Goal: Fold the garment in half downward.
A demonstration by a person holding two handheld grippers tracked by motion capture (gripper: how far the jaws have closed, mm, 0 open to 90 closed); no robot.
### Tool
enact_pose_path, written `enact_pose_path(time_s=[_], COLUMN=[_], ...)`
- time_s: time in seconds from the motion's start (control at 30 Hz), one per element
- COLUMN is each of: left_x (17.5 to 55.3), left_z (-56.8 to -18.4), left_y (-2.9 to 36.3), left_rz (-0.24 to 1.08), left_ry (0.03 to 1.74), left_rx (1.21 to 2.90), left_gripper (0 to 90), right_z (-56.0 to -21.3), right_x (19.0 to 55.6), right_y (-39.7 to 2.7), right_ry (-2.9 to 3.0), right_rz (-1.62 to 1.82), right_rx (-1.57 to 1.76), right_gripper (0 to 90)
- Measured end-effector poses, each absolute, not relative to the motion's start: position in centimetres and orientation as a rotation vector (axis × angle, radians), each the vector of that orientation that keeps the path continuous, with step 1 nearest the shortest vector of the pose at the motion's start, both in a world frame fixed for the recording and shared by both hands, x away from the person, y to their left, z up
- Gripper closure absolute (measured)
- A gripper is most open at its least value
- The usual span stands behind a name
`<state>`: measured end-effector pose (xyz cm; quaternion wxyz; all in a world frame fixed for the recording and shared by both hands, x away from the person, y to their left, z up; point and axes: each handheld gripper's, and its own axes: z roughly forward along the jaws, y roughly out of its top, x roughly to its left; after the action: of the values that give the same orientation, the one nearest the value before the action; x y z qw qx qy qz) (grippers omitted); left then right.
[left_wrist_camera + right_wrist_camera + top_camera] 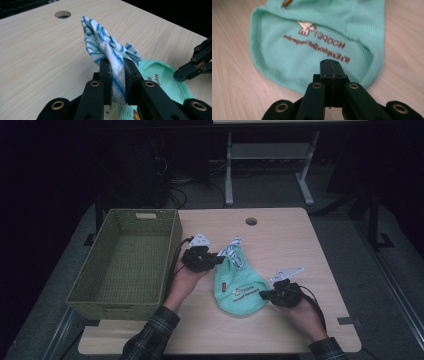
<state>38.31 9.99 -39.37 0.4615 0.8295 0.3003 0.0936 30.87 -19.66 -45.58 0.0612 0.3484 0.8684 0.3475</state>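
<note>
Striped collar pinched by left gripper; right gripper empty, closed.

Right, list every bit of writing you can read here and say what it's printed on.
"HOOPET": brown print on the mint green garment, upside down in the right gripper view.
Smaller script line beneath that word: too blurred to read.
Small brown emblem beside the word: a picture, no letters I can read.
Blue-striped white collar: no writing.
Green basket: no writing.

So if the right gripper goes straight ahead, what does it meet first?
Probably the green garment: the shut right gripper points at its hem, apparently just above the fabric.
</note>
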Motion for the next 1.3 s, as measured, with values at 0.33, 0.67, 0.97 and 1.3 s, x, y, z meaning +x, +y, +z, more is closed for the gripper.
enact_pose_path(time_s=[0.33,0.67,0.97,1.3], left_x=[37.7,36.6,35.2,34.1], left_z=[-39.2,-39.5,-40.1,-41.4], left_y=[9.7,9.1,8.1,7.2], left_rz=[0.165,0.108,0.080,0.033], left_ry=[0.660,0.566,0.491,0.460], left_rx=[2.064,2.095,2.137,2.185], left_gripper=[78.8,78.7,78.6,76.2], right_z=[-46.4,-46.4,-46.3,-46.3], right_x=[31.2,31.3,31.3,31.2], right_y=[-19.6,-19.6,-19.6,-19.6], right_ry=[2.642,2.637,2.634,2.628], right_rz=[1.013,1.015,1.012,1.007], right_rx=[1.051,1.059,1.068,1.064], right_gripper=[90.0,90.0,90.0,90.0])
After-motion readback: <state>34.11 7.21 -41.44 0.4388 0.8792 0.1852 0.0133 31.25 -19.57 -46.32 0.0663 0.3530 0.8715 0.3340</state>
